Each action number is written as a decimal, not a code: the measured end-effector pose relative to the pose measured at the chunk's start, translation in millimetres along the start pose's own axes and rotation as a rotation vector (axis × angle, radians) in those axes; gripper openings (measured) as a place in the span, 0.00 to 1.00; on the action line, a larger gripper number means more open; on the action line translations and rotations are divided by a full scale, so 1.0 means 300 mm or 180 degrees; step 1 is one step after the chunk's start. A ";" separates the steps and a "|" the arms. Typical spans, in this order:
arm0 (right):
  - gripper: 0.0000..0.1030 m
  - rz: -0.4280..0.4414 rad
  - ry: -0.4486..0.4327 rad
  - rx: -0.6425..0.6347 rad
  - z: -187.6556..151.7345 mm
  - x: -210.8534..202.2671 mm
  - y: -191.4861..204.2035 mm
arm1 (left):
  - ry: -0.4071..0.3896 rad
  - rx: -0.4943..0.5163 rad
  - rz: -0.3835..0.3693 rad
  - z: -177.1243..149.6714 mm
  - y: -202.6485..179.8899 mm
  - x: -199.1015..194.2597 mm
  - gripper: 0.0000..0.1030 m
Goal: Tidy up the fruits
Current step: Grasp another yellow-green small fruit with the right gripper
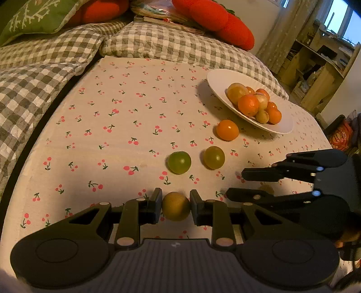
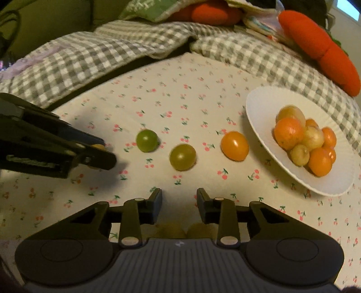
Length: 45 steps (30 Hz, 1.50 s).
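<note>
My left gripper (image 1: 176,208) is shut on a small brownish-yellow fruit (image 1: 176,209) just above the cherry-print cloth (image 1: 112,135). In a row on the cloth lie a green fruit (image 1: 179,162), an olive fruit (image 1: 214,157) and an orange fruit (image 1: 227,130). A white plate (image 1: 279,126) at the right holds several orange and yellow fruits. My right gripper (image 2: 179,206) is open and empty, low over the cloth, with two brownish fruits (image 2: 187,231) under its body. It shows at the right of the left wrist view (image 1: 234,183). The right wrist view shows the green fruit (image 2: 146,140), olive fruit (image 2: 182,157), orange fruit (image 2: 234,146) and plate (image 2: 259,112).
Grey checked cushions (image 1: 158,42) border the cloth at the back and left. Red-orange plush pillows (image 1: 216,20) and a green pillow (image 1: 38,18) lie behind them. Wooden shelves (image 1: 315,67) stand at the far right.
</note>
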State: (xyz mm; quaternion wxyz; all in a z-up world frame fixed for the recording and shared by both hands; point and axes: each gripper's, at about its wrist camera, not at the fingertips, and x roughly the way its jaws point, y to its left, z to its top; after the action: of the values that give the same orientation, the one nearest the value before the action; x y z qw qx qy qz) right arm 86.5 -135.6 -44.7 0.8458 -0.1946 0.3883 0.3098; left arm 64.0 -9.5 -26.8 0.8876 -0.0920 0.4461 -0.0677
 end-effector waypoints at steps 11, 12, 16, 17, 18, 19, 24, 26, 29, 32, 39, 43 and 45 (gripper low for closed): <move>0.11 0.0026 -0.0023 -0.0173 0.008 -0.016 0.042 | 0.0004 -0.0026 0.0005 0.000 0.001 0.000 0.10; 0.11 0.0019 -0.0063 -0.0128 0.012 -0.026 0.028 | 0.0002 -0.0036 0.0004 0.001 0.003 -0.001 0.10; 0.13 0.0028 -0.0090 0.0101 0.006 -0.047 -0.035 | -0.0002 -0.0050 0.0000 0.001 0.003 -0.002 0.10; 0.15 0.0036 -0.0066 0.0102 0.000 -0.050 -0.042 | 0.0000 -0.0052 -0.0002 0.002 0.003 -0.002 0.10; 0.24 0.0037 -0.0040 0.0082 -0.006 -0.052 -0.043 | 0.0002 -0.0055 -0.0005 0.002 0.004 -0.002 0.10; 0.31 0.0036 -0.0014 0.0049 -0.011 -0.055 -0.042 | 0.0005 -0.0062 -0.0004 0.001 0.003 -0.002 0.10; 0.38 0.0031 0.0000 -0.0081 -0.014 -0.072 -0.026 | 0.0009 -0.0069 -0.0006 0.000 0.001 -0.003 0.10; 0.38 0.0085 0.0049 -0.0158 -0.024 -0.082 -0.038 | 0.0010 -0.0076 -0.0006 0.000 0.001 -0.003 0.10; 0.38 0.0058 0.0045 -0.0197 -0.044 -0.113 -0.070 | 0.0006 -0.0101 -0.0020 0.000 0.002 -0.006 0.10; 0.37 0.0062 0.0112 0.0148 -0.042 -0.095 -0.125 | -0.0008 -0.0089 -0.0033 0.001 -0.007 -0.009 0.10; 0.22 0.0044 0.0431 -0.0007 -0.049 -0.012 -0.059 | 0.0032 -0.0076 -0.0022 -0.002 -0.007 0.002 0.10; 0.21 0.0003 0.0183 0.0250 -0.029 -0.067 -0.112 | 0.0007 -0.0092 -0.0017 0.002 0.000 -0.005 0.10; 0.21 -0.0025 0.0131 0.0315 -0.029 -0.074 -0.130 | 0.0004 -0.0092 -0.0020 0.002 -0.003 -0.007 0.10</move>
State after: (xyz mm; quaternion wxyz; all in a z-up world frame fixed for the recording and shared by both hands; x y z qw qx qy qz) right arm 97.0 -177.3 -29.5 0.8474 -0.1604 0.4197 0.2829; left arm 63.1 -10.0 -24.7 0.8857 -0.1062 0.4473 -0.0642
